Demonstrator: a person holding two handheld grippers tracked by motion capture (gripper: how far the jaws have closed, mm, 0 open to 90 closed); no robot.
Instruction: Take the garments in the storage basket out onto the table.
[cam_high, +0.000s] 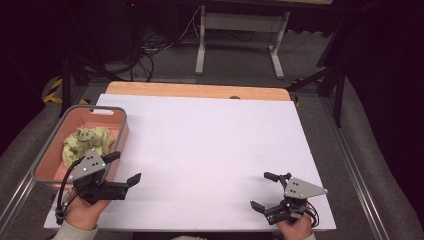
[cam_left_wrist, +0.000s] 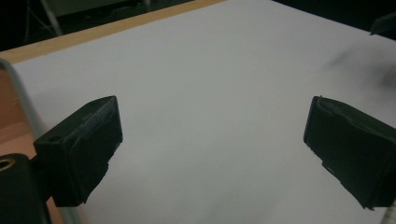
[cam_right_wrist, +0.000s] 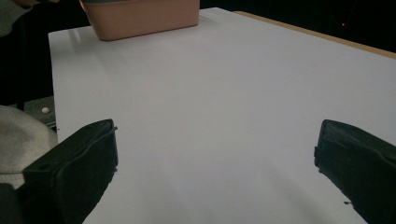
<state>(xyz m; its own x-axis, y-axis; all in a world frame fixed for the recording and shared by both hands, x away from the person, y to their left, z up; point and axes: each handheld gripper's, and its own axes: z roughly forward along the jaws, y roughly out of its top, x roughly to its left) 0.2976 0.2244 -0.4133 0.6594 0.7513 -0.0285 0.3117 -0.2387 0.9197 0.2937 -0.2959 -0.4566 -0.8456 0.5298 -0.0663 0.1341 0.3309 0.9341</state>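
My jaws on both the left gripper (cam_high: 123, 168) and right gripper (cam_high: 264, 190) gape empty over the white bench (cam_high: 210, 150); the green cloth (cam_high: 87, 144), crumpled in the pink bin (cam_high: 120, 134), looks soft and light, best pinched at a raised fold.

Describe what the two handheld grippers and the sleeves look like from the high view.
Both the left gripper and the right gripper are black, each with two blocky black jaws and a grey three-cornered plate dotted with dark holes on top. A black cable loops from each. The person's sleeve is light grey.
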